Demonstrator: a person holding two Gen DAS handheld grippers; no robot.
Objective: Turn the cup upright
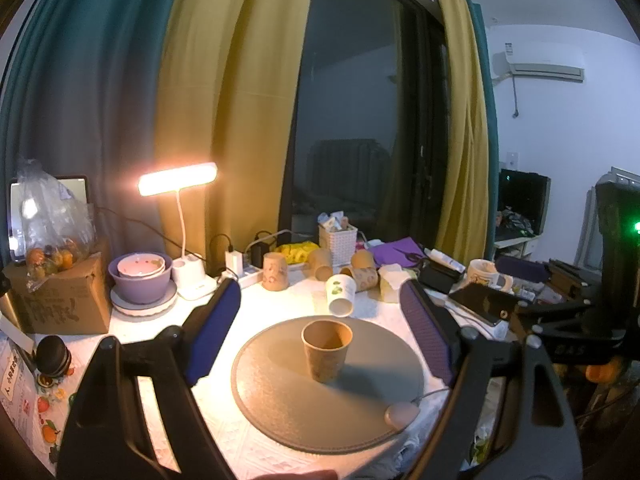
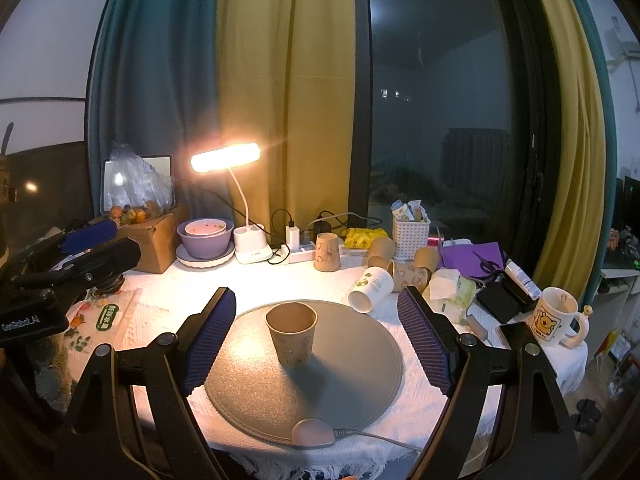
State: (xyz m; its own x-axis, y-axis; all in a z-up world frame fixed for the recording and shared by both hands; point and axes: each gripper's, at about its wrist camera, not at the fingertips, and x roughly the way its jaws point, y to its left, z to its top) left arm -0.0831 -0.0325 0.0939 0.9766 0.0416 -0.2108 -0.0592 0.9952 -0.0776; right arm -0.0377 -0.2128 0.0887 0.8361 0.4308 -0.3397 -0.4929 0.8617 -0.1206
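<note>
Since standing mouth-up at the grey mat's (image 2: 372, 344) centre, the cup (image 2: 291, 333) looking already flipped; both left claw (image 1: 320, 328) and right claw (image 2: 316, 332) gaping apart, gripping nothing; next, retreating toward six o'clock.

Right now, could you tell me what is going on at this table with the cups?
A person holds a two-finger gripper in each hand, and the job is to stand a cup upright. The brown paper cup already stands mouth up on the round grey mat. The left gripper and the right gripper are both open and empty, apart from the cup. Behind the mat, a white cup lies on its side and another brown cup stands mouth down.
</note>
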